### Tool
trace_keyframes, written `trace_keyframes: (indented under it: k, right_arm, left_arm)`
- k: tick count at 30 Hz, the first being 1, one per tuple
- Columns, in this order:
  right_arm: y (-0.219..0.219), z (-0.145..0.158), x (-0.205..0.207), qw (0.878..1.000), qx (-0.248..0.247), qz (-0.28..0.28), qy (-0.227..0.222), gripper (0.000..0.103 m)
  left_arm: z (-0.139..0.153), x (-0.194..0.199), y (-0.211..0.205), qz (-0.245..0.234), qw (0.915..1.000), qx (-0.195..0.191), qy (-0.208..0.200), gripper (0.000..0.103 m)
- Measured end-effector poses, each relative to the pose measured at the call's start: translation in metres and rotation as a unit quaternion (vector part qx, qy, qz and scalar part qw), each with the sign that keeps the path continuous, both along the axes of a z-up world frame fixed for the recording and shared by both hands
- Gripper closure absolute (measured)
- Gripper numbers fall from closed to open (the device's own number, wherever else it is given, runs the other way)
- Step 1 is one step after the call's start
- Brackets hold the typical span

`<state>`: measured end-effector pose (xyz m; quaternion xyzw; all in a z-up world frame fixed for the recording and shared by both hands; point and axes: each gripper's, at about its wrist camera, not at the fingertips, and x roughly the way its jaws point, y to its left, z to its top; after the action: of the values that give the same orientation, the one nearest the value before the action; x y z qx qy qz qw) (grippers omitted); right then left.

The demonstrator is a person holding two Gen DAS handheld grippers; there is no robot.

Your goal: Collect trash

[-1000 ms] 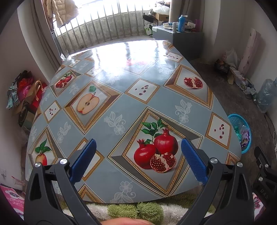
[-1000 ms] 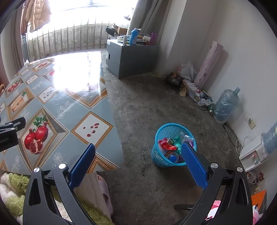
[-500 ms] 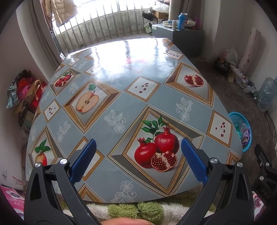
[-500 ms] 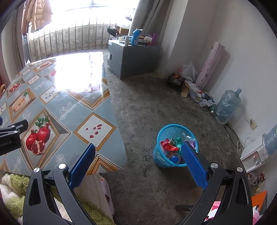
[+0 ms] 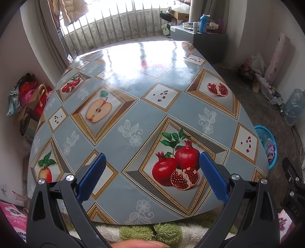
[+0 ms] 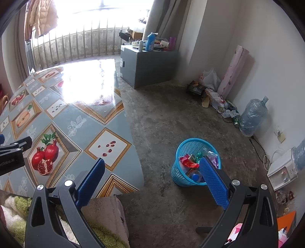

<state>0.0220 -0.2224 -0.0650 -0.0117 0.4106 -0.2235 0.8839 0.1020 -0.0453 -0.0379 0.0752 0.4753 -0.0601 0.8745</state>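
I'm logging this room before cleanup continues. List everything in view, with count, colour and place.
table: one, grey-blue fruit-print cloth, centre, nothing on it
waste basket: one, blue mesh, on the floor right of the table, holding wrappers
cabinet: one, grey, far wall, topped with a blue bottle and clutter
water jug: one, clear blue, by the right wall
pink roll: one, leaning on the right wall
bags: several, red and mixed, left wall
coat: one, beige, hanging by the window
left hand-held gripper: black with blue pads, open
right hand-held gripper: same, open
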Motion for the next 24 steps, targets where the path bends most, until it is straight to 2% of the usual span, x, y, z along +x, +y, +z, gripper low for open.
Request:
trace_keyframes:
  k: [24]
  right_arm:
    - [0.0062, 0.0058, 0.0027, 1.000, -0.007, 0.015, -0.002, 0.007]
  left_arm:
    - [0.0028, 0.0027, 0.0004, 0.000, 1.0000, -0.001, -0.002, 0.009]
